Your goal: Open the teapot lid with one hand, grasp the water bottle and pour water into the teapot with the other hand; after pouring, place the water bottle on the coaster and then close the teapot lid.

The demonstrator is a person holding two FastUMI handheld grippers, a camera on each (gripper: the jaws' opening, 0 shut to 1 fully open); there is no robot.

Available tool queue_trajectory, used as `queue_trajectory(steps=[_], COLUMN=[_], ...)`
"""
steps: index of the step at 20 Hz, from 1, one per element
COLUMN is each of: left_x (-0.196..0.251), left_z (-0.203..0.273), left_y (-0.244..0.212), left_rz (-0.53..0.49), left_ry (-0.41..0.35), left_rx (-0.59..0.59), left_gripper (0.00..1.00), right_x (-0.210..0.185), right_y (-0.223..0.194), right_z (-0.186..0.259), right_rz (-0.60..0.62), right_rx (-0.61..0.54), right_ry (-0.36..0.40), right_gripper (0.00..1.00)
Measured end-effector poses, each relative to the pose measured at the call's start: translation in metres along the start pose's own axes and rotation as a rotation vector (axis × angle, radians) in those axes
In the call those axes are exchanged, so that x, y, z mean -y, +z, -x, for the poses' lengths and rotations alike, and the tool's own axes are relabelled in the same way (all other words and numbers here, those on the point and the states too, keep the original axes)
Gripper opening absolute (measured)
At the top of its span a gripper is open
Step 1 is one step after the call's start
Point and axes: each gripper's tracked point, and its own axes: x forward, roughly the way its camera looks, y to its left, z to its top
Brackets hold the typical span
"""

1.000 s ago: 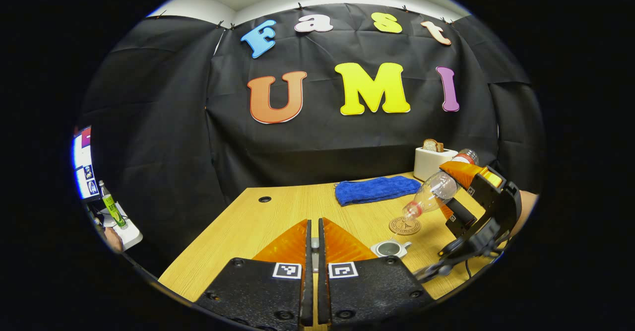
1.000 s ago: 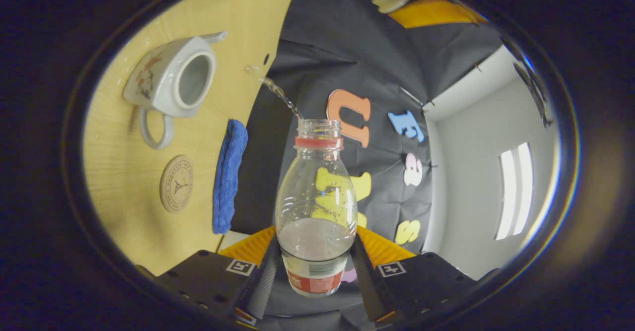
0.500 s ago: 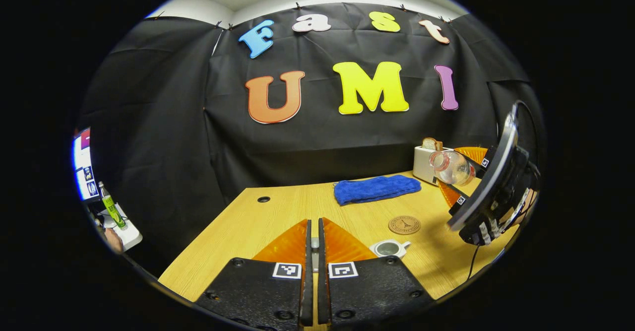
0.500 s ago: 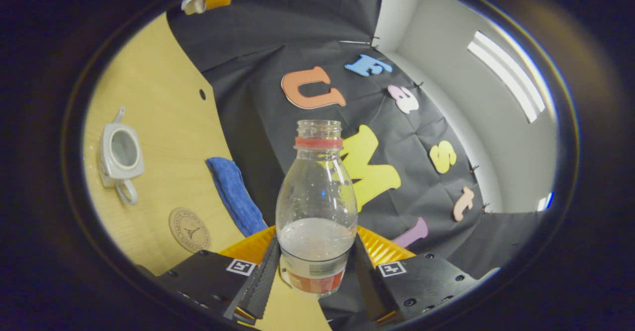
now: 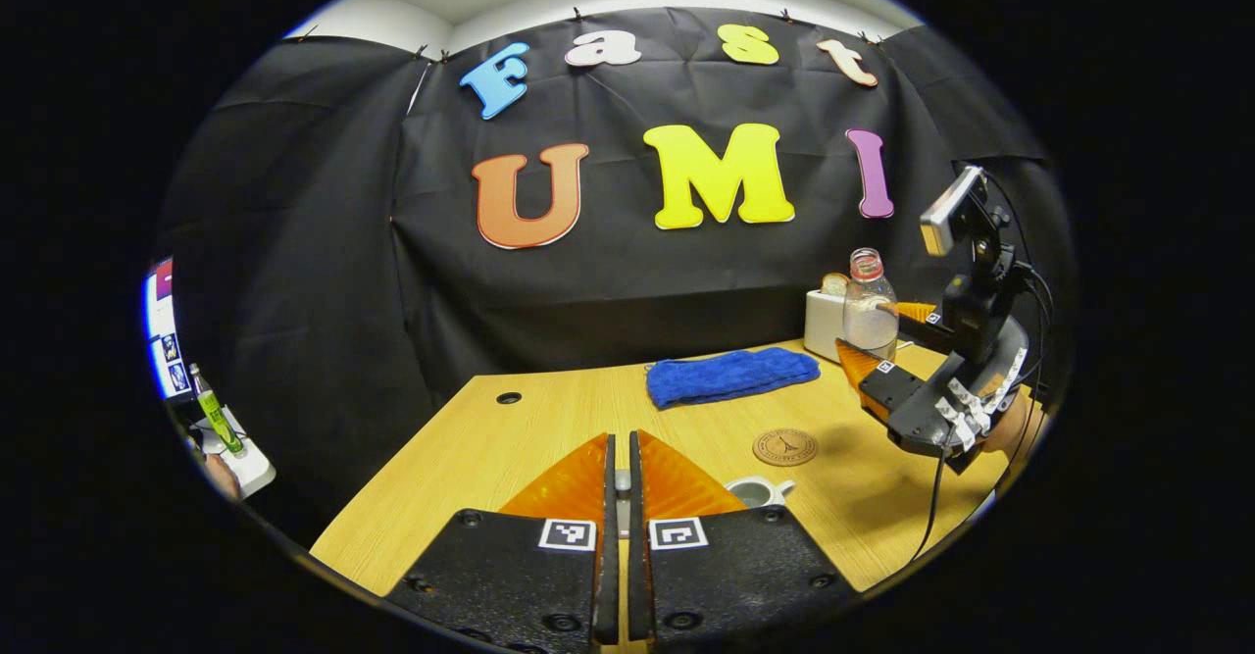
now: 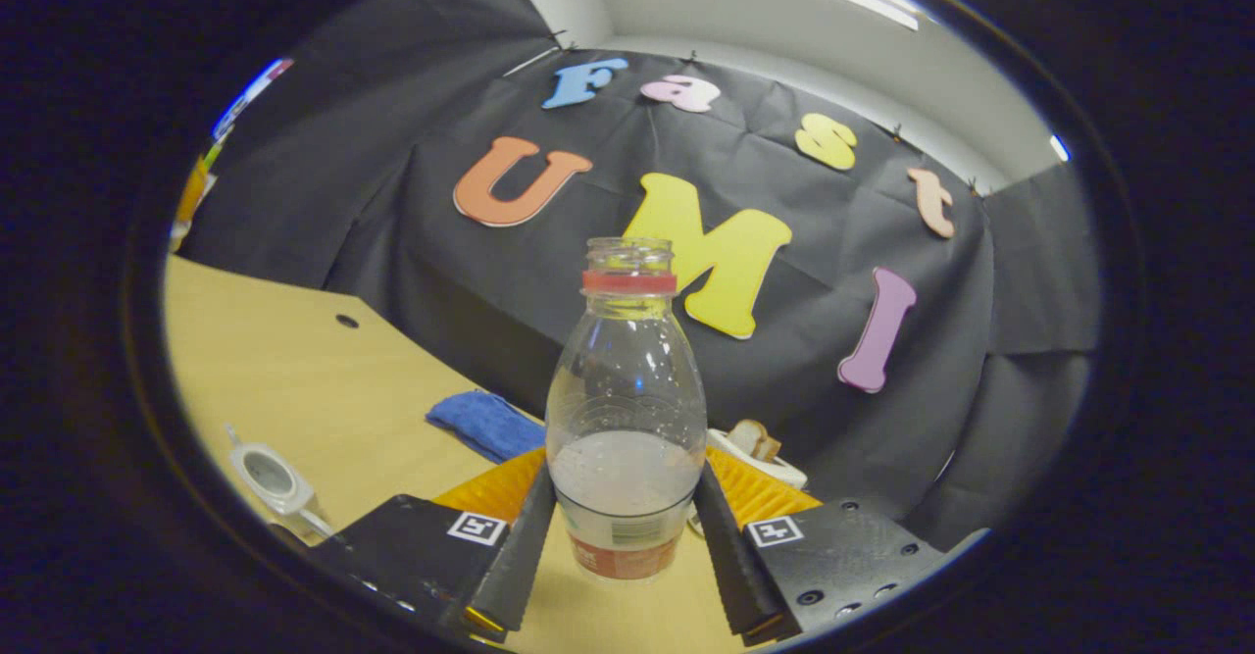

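A clear water bottle (image 6: 626, 409) with a red neck ring, no cap and some water in it stands upright in my right gripper (image 6: 624, 477), which is shut on its lower body. In the left gripper view the bottle (image 5: 870, 306) and the right gripper (image 5: 882, 336) hang above the table, right of and beyond the round brown coaster (image 5: 784, 447). The white teapot (image 5: 755, 490) sits open near the coaster, low left in the right gripper view (image 6: 270, 473). My left gripper (image 5: 619, 443) is shut on a small grey piece, the teapot lid (image 5: 622, 483), mostly hidden.
A blue towel (image 5: 730, 377) lies at the back of the wooden table (image 5: 510, 448). Behind the bottle stands a white toaster (image 5: 819, 313) with bread in it. A hand (image 5: 1005, 430) holds the right gripper at the table's right edge. A cable hole (image 5: 508, 398) is at the far left.
The bottle has swung from a pouring tilt over the teapot back to upright, and the right gripper has drawn away to the right. My left gripper has barely moved.
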Motion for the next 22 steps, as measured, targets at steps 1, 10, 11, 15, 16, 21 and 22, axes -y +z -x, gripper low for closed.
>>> queue_trajectory(steps=[1, 10, 11, 15, 16, 21, 22], left_x=[0.000, -0.010, -0.010, -0.010, -0.010, -0.011, -0.011], left_z=[0.000, -0.008, -0.009, -0.009, -0.010, -0.012, -0.013], left_y=[-0.001, -0.015, -0.017, -0.017, -0.017, -0.020, -0.022], left_rz=[-0.003, -0.016, -0.013, -0.005, -0.002, 0.002, 0.003], left_ry=[0.002, 0.035, 0.035, 0.030, 0.029, 0.030, 0.032], left_rx=[-0.003, -0.042, -0.048, -0.052, -0.051, -0.058, -0.062], left_gripper=[0.06, 0.06, 0.06, 0.06, 0.06, 0.06, 0.06], right_x=[-0.006, -0.064, -0.068, -0.080, -0.080, -0.082, -0.084], right_y=[-0.002, -0.044, -0.046, -0.054, -0.056, -0.063, -0.064], right_z=[-0.005, -0.037, -0.038, -0.050, -0.052, -0.055, -0.056], right_rz=[-0.053, -0.251, -0.261, -0.327, -0.345, -0.334, -0.330], right_rx=[-0.013, -0.182, -0.186, -0.224, -0.233, -0.247, -0.254], right_ry=[0.020, 0.180, 0.190, 0.223, 0.222, 0.218, 0.225], right_gripper=[0.75, 0.75, 0.75, 0.75, 0.75, 0.75, 0.77])
